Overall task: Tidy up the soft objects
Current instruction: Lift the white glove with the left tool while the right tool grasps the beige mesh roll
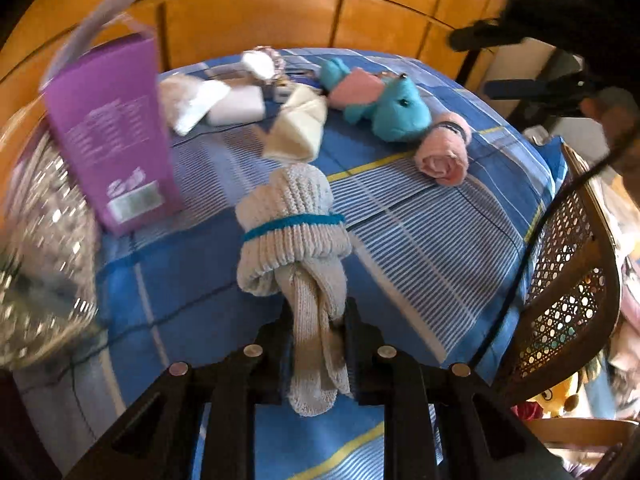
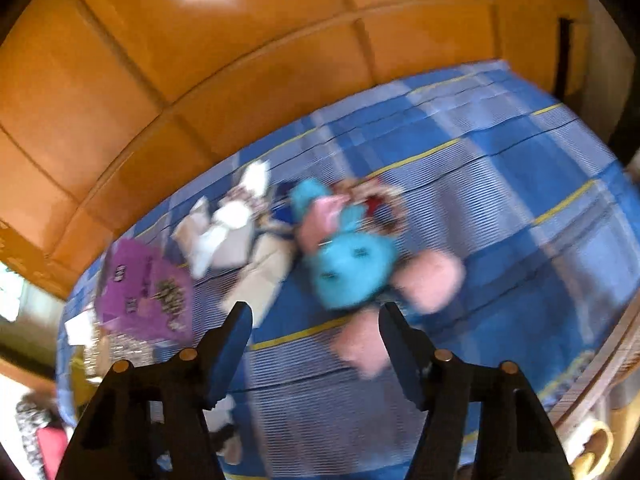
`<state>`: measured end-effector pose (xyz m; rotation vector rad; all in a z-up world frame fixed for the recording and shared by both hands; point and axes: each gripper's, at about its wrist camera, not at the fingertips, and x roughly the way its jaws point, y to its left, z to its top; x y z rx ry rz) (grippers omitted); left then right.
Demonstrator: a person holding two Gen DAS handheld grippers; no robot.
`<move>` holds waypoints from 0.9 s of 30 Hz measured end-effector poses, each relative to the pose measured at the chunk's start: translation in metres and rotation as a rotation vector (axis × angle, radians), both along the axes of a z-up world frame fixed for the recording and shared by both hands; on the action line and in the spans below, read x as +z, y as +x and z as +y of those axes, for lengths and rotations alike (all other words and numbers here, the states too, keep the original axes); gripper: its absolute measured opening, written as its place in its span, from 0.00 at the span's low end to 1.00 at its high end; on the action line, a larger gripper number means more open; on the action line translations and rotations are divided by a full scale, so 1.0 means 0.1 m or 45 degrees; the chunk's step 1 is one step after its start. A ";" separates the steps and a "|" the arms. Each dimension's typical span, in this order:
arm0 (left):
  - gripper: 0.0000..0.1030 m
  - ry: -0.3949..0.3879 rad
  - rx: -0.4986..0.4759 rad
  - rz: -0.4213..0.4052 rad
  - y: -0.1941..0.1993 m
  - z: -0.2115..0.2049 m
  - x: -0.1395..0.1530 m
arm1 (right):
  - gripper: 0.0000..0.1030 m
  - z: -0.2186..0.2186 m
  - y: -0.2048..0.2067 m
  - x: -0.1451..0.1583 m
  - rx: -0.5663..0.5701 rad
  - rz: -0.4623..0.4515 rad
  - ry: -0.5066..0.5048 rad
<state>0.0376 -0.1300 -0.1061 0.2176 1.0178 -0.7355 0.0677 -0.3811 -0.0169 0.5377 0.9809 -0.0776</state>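
Left gripper [image 1: 316, 320]: pinched on the tail of a grey ribbed knitted sock bundle [image 1: 294, 232] with a teal band, lifted over the blue checked bedsheet [image 1: 420, 240]. Right gripper [image 2: 316, 316]: spread, nothing between the fingers, hanging above a turquoise plush toy [image 2: 348, 268] beside a rolled pink cloth [image 2: 430, 280]. Purple cardboard box [image 1: 112, 132] upright at left.

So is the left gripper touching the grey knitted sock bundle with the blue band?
Touching. In the left wrist view the left gripper pinches the sock bundle's lower tail between its fingers.
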 end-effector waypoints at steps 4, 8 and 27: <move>0.22 -0.030 0.016 0.000 0.00 0.07 -0.03 | 0.65 0.22 0.42 -0.29 0.038 0.081 0.102; 0.23 -0.048 0.022 -0.018 -0.04 0.07 -0.06 | 0.65 0.30 0.76 -0.60 -0.005 0.159 0.128; 0.21 -0.095 0.036 0.008 -0.03 0.22 -0.06 | 0.29 0.54 0.89 -0.94 0.457 0.336 -0.169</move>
